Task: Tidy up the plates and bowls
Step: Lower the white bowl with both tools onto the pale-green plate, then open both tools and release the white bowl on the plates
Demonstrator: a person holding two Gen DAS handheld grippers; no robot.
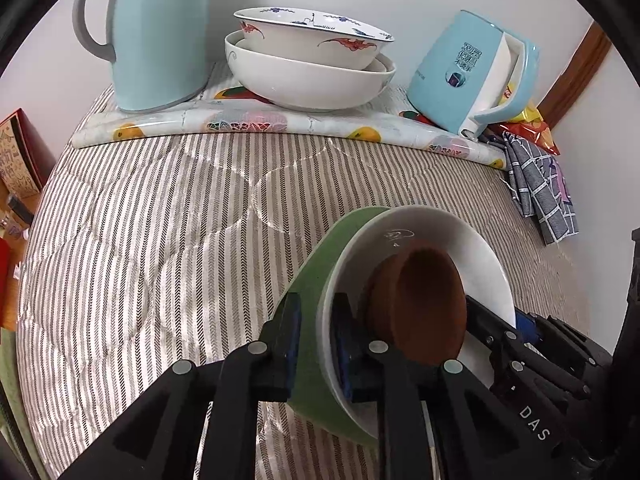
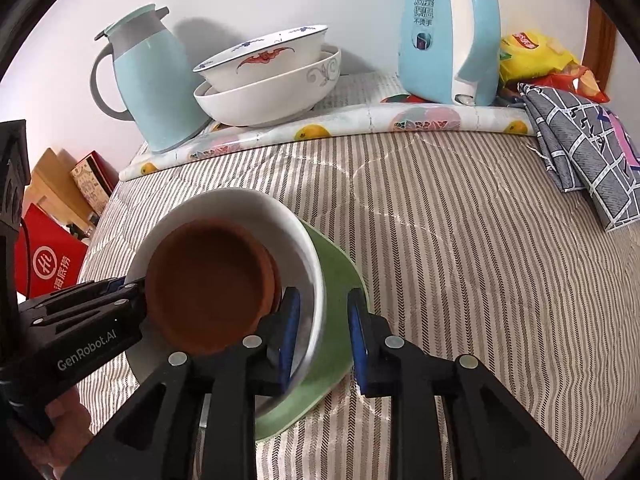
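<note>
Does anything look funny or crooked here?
Yes. At the back, the painted bowl sits tilted inside the plain white bowl, not nested flat. In front, both grippers pinch the rim of the green bowl stack from opposite sides, so it looks tipped, with the brown dish leaning inside. Nothing looks spilled or broken.

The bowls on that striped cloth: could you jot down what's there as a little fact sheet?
near stack: brown bowl inside white bowl inside green bowl
held by: left gripper and right gripper, jaws straddling opposite rims
far stack: painted bowl nested in plain white bowl
beside far stack: jug, kettle
</note>
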